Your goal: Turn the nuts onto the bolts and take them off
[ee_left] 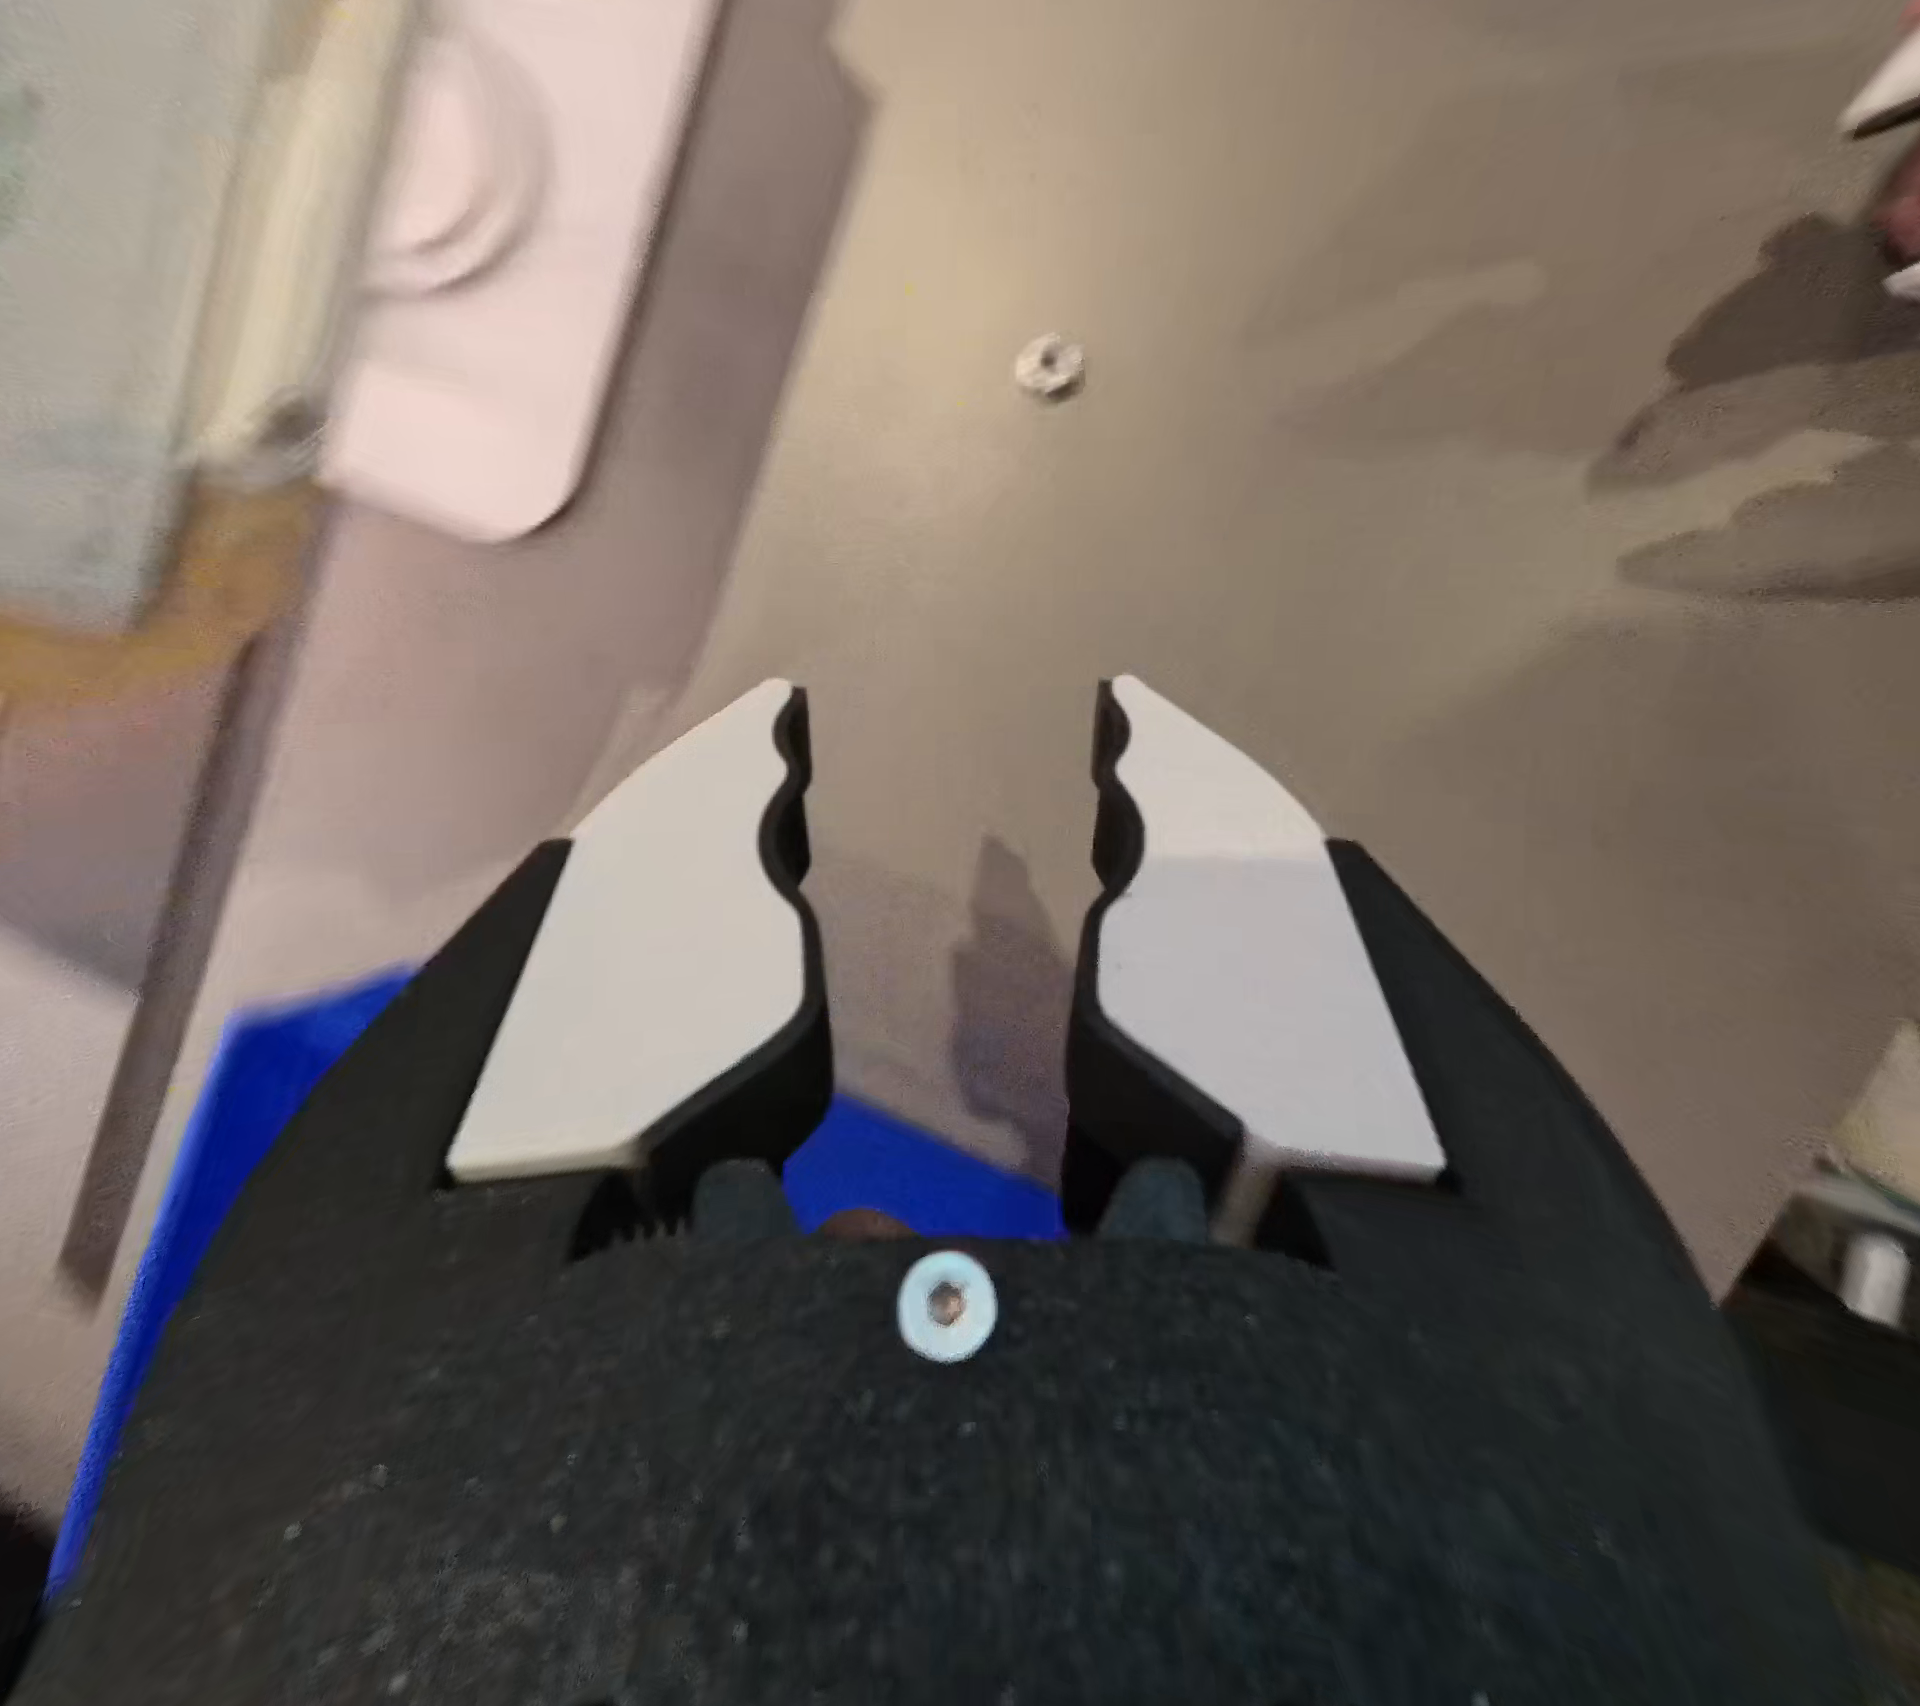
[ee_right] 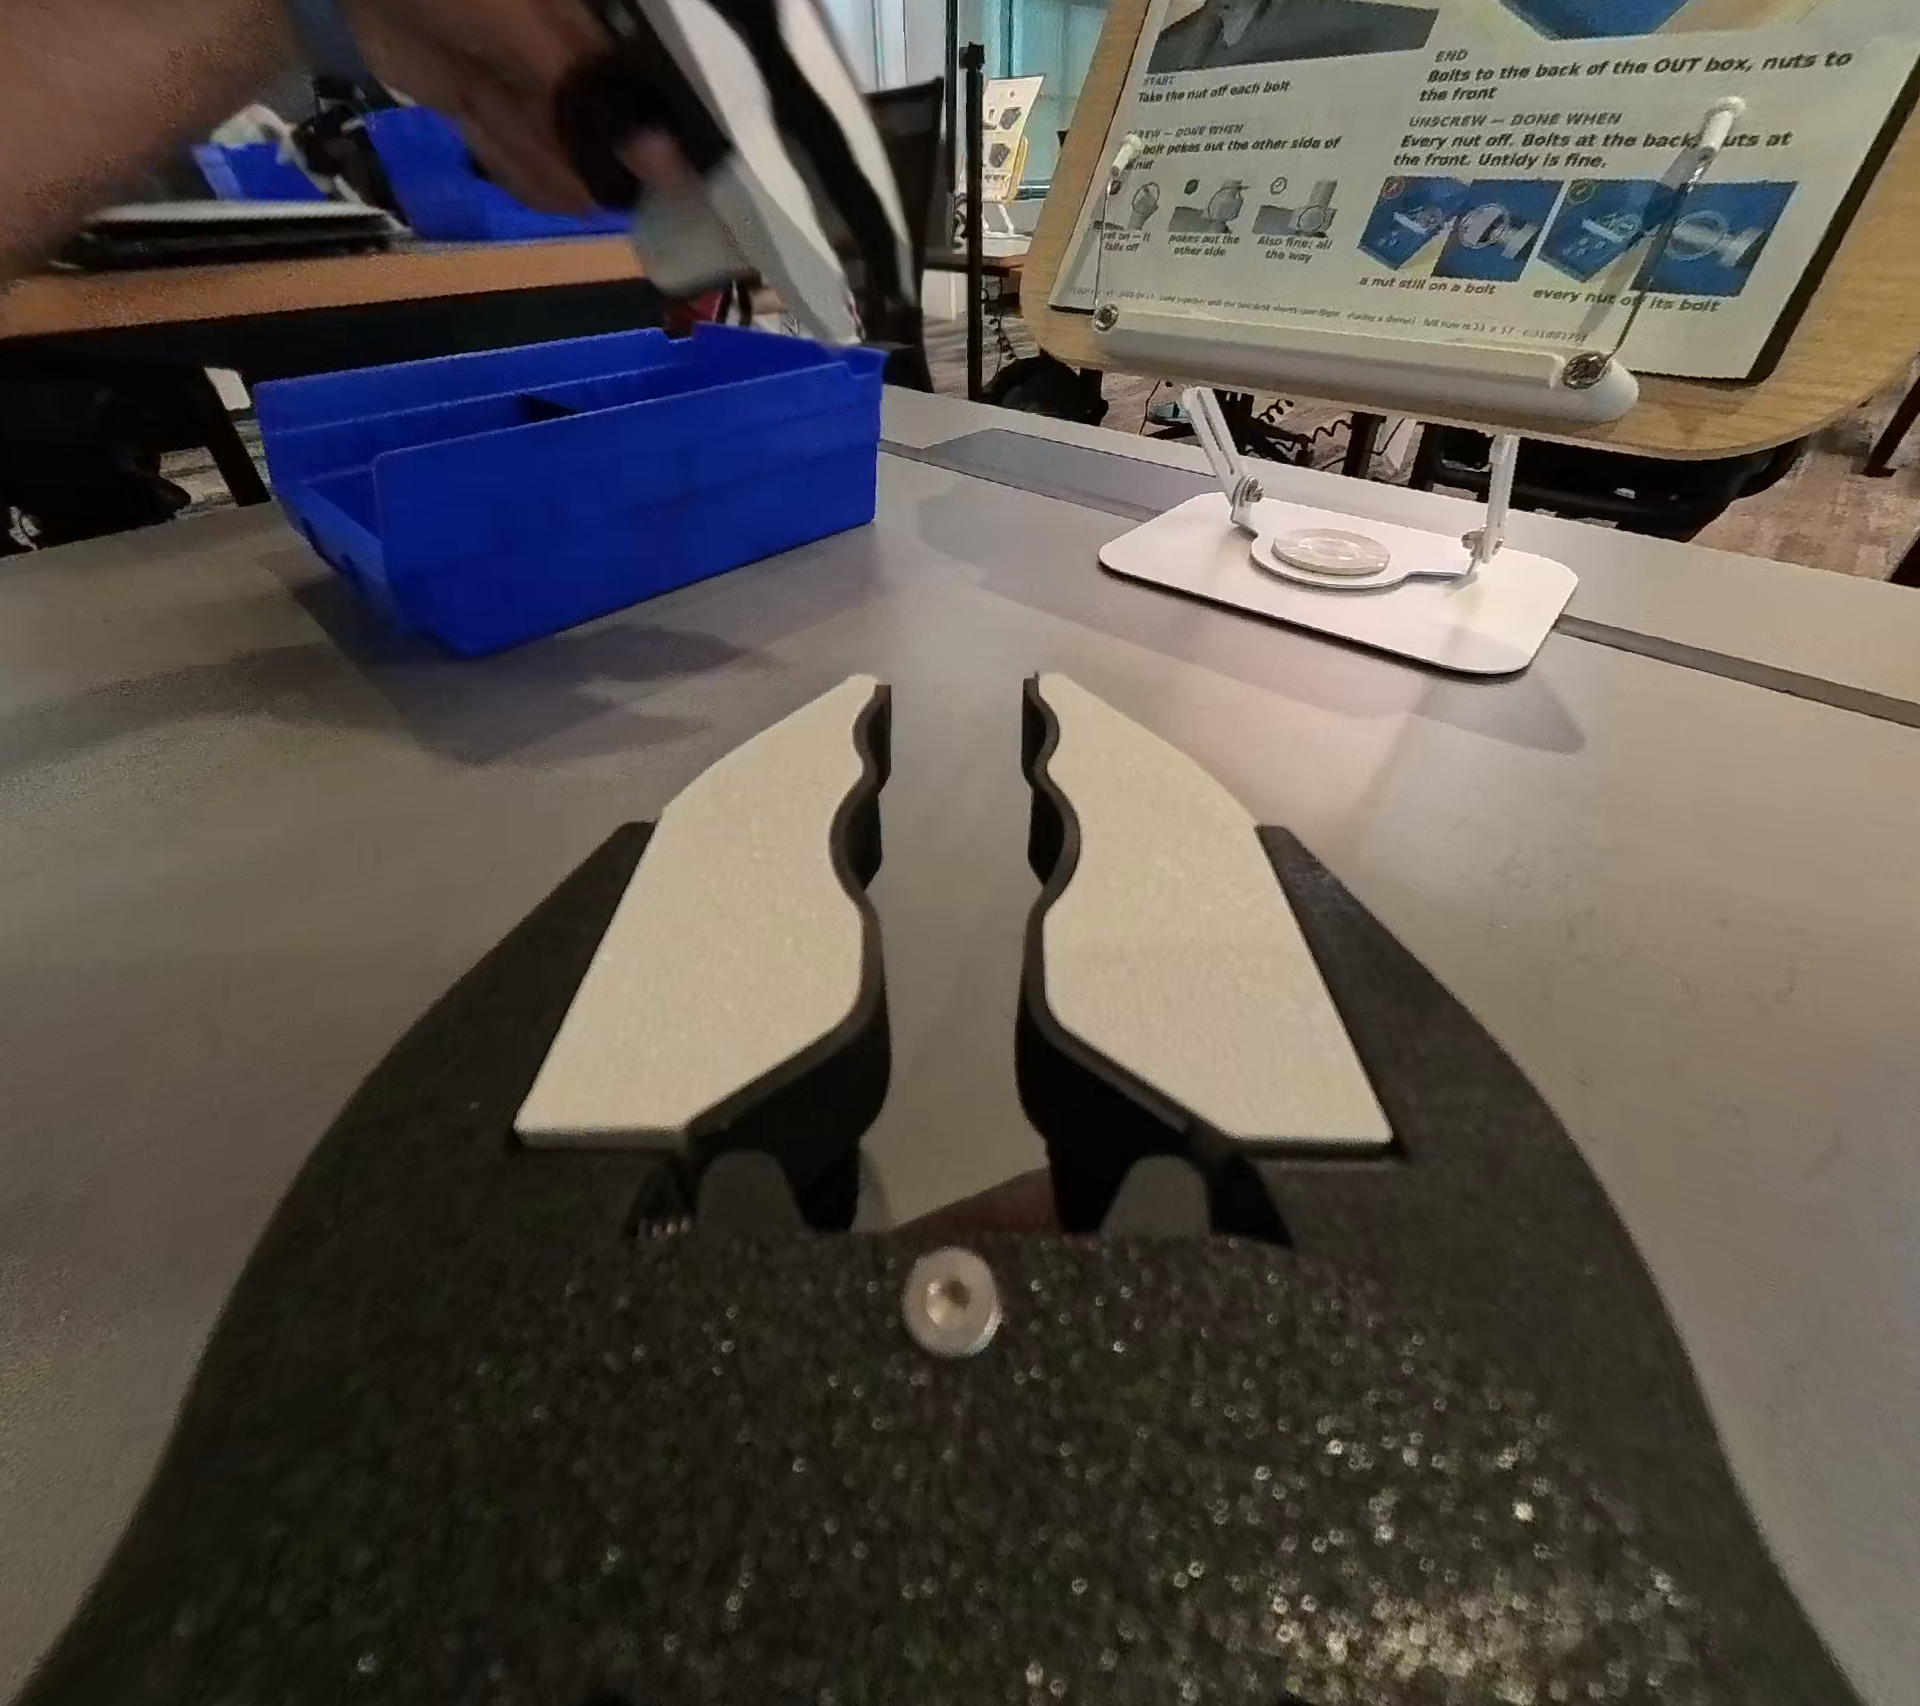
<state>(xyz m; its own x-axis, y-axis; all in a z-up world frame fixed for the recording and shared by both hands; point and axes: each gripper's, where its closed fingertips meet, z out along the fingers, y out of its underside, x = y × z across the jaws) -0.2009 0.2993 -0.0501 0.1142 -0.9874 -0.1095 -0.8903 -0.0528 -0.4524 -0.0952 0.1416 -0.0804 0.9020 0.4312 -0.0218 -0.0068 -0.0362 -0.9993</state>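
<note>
Grey matte tabletop (ee_left: 1351, 306) is shown bearing one small silver nut (ee_left: 1049, 364), loose ahead of the empty, parted left gripper (ee_left: 951, 726) (presumably aimed at it); right gripper (ee_right: 956, 721), likewise parted and empty, is rested low; blue divided plastic bin (ee_right: 623, 503) stands beyond.
</note>
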